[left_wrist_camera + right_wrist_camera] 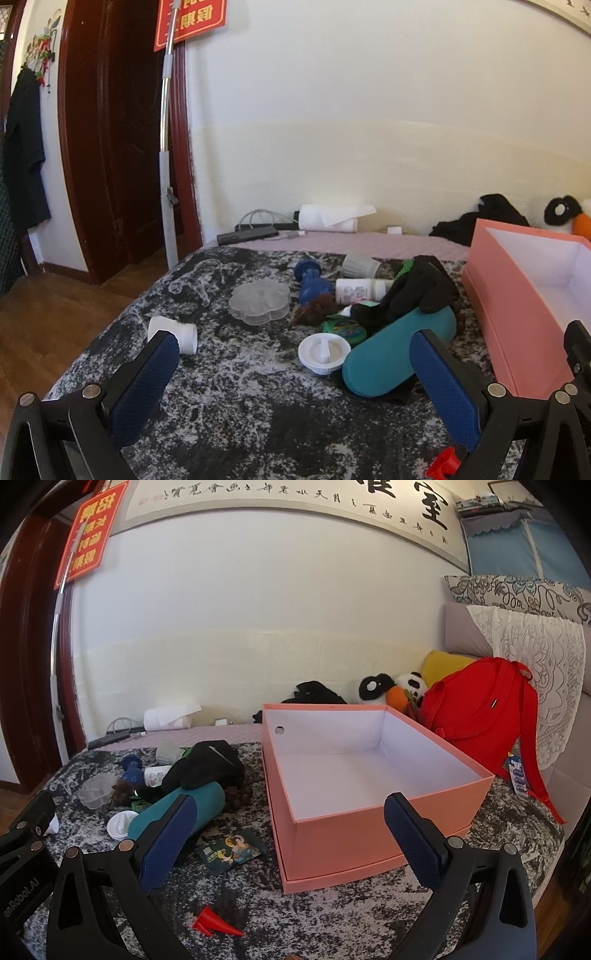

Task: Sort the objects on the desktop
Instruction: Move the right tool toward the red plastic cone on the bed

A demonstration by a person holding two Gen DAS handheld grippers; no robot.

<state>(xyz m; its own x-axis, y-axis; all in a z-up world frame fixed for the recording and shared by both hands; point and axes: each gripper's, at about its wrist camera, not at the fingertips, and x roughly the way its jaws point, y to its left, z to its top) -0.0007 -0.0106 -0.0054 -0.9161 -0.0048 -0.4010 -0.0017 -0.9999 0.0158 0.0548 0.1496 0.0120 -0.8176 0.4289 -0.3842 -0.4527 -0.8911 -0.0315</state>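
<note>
Pink box [369, 812] sits open at 3 o'clock of the clutter on the bed [332, 915]; teal case [395, 350] lies at 9 o'clock of it, touching the black glove [417, 291]; white lid [324, 353] just beside the case; left hand-held gripper [291, 358] and right hand-held gripper [288, 819] both released, holding nothing.

Soft, even daylight; faint shadows; strong fisheye bending and dark corners at edges
</note>
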